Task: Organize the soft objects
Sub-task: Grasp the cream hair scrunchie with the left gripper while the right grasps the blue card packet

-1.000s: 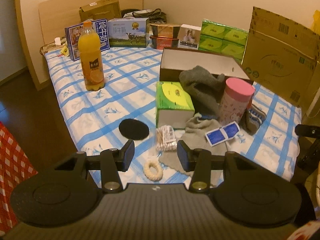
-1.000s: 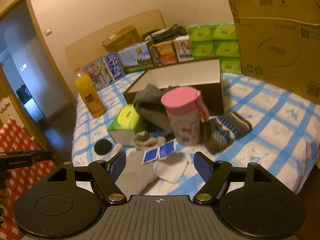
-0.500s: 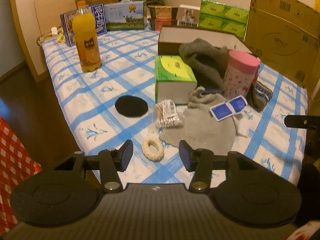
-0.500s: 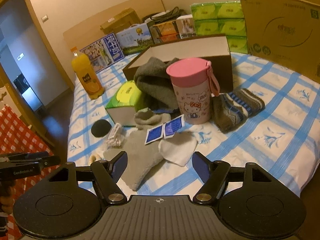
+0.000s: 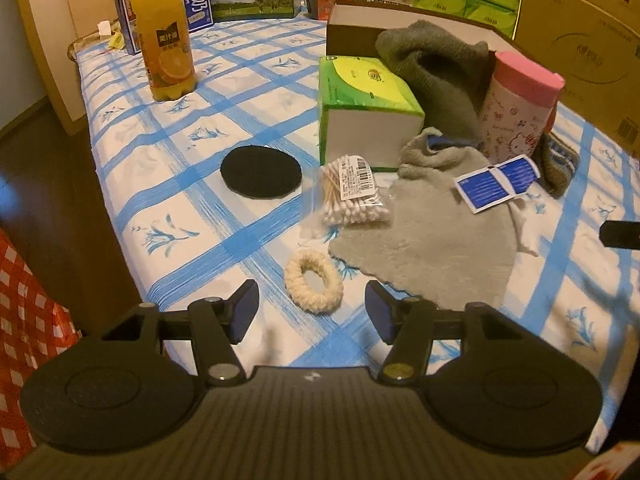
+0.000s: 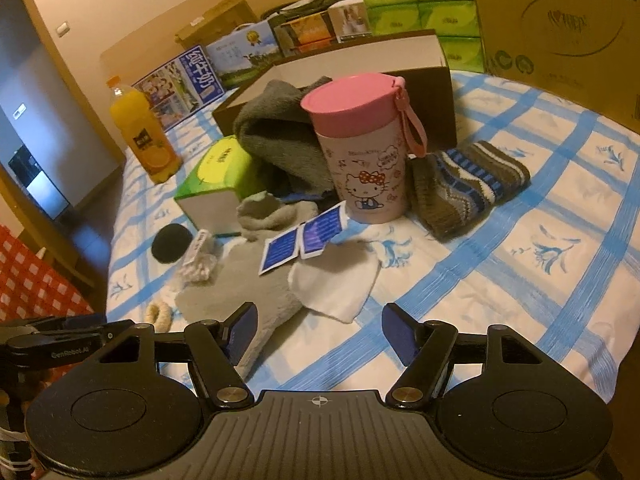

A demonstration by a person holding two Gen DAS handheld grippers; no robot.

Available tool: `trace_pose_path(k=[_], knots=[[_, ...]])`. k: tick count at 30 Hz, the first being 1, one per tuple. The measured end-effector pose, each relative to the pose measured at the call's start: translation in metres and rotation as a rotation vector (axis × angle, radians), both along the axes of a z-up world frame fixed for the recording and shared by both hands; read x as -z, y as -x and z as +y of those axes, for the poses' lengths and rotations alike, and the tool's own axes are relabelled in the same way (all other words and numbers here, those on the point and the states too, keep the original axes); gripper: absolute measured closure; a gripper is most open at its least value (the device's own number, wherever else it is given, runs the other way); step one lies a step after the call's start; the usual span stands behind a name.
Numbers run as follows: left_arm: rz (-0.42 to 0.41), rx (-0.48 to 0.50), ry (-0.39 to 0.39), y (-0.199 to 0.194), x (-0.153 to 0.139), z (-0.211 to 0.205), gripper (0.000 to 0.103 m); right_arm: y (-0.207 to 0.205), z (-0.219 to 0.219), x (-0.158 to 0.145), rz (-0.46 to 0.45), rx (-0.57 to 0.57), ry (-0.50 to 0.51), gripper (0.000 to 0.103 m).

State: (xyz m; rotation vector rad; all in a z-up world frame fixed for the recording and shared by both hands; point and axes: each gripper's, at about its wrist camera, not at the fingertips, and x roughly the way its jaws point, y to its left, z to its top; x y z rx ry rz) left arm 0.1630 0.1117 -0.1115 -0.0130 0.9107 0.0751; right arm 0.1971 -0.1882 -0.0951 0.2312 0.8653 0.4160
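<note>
Cream-coloured hair tie (image 5: 314,282) lies on the checked cloth (image 5: 168,184) just ahead of the left gripper (image 5: 312,312), whose jaws have just been opening and hold nothing – the grey towel (image 5: 432,236) starts just right of it. Right gripper (image 6: 318,330) hangs spread and empty over the towel's near edge – bare cloth stretches to its right

Bare checked cloth (image 5: 168,184) lies open left of the black pad (image 5: 261,172); clutter crowds the right.
</note>
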Motion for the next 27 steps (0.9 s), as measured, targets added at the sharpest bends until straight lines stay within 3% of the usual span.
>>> trace_pose_path(k=[12, 15, 21, 27], knots=[[0.030, 0.014, -0.041, -0.029, 0.033, 0.000, 0.049, -0.020, -0.003, 0.017, 0.031, 0.031, -0.002, 0.034], [0.043, 0.016, -0.041, -0.033, 0.040, 0.001, 0.056, -0.022, -0.002, 0.020, 0.036, 0.032, -0.004, 0.034], [0.038, 0.040, -0.017, -0.033, 0.045, 0.001, 0.083, -0.027, 0.002, 0.023, 0.025, 0.030, -0.021, 0.035], [-0.013, 0.032, -0.025, -0.030, 0.032, 0.004, 0.085, -0.037, 0.007, 0.026, 0.020, 0.028, -0.052, 0.044]])
